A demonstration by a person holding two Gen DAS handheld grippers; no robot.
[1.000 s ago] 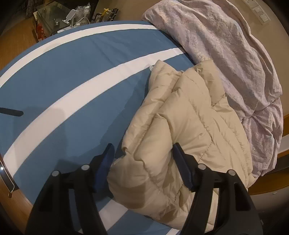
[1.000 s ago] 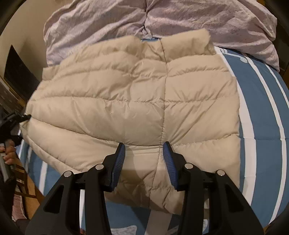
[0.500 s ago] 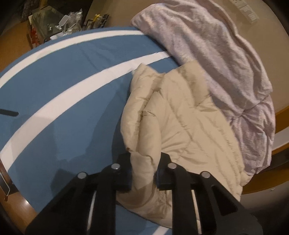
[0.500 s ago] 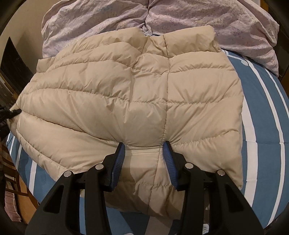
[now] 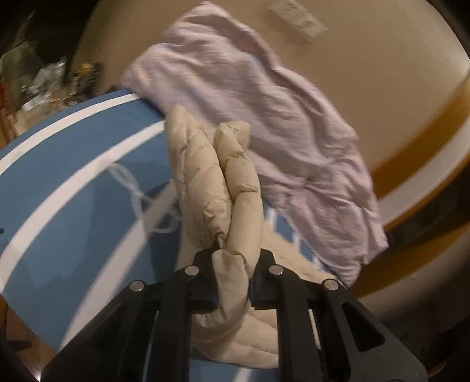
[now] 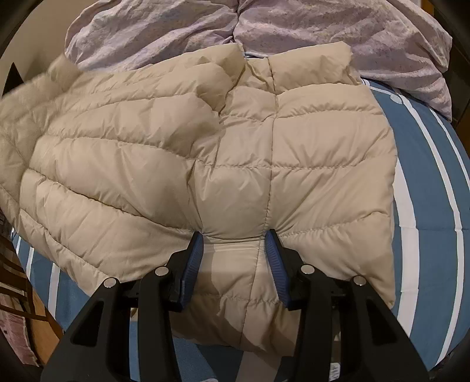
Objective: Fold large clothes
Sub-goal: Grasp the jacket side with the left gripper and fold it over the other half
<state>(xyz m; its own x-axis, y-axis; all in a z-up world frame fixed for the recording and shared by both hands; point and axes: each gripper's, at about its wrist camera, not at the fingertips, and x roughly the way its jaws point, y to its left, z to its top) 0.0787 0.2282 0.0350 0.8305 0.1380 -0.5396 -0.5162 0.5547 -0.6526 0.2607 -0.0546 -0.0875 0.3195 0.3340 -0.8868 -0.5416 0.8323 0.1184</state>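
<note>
Jacket point(image 6: 205, 164), beige quilted puffer, lies spread on the bed point(image 6: 426, 182) with blue-and-white striped cover, collar end toward the crumpled lilac duvet point(image 6: 293, 26). Step in hand: side fold. Left tongs point(image 5: 233, 289) have just been closing and now pinch the jacket's edge between them, narrow, padding bulging out above the jaws; that edge is raised off the bed, blurred in the left wrist view. Right tongs point(image 6: 235, 261) sit part-way open over the hem near the centre seam, tips pressing into the padding, not gripping anything, likely pinning the jacket as an anchor. Next move probably: carry the lifted edge across toward the centre seam, lay it flat, then release. Slippery puffy fabric may spring back or slide.
</note>
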